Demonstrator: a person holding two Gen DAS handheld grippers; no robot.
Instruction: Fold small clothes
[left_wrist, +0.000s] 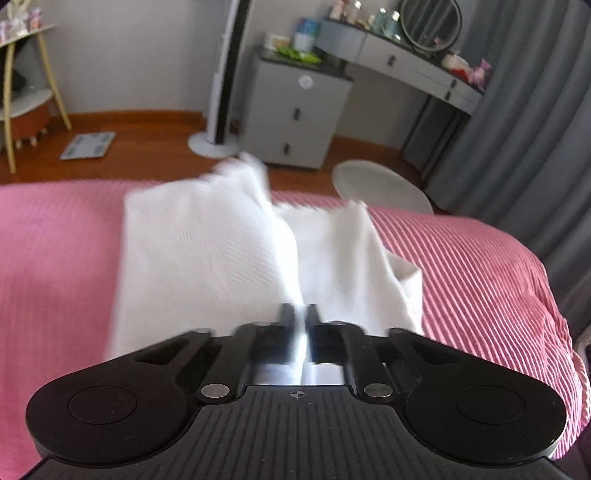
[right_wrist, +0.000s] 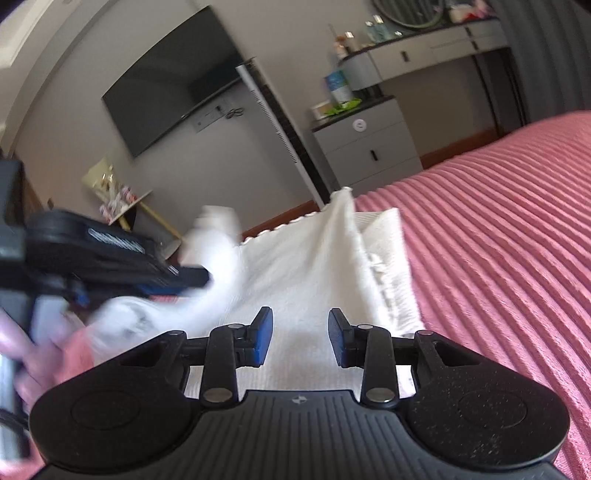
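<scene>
Pink ribbed bedspread (left_wrist: 480, 266) carries the white garment (left_wrist: 207, 251). Left gripper (left_wrist: 301, 314) clamped on a fold of it, lifting. Only the right view shows the right gripper (right_wrist: 301, 334) spread wide, empty above the cloth, plus wall TV (right_wrist: 173, 81).

We are counting one white garment (left_wrist: 207, 251) on one pink bedspread (left_wrist: 480, 266), two grippers, the left gripper (left_wrist: 301, 314) and the right gripper (right_wrist: 300, 325), one drawer cabinet (left_wrist: 295, 110), one tower fan (left_wrist: 225, 74) and one wall television (right_wrist: 173, 77).
</scene>
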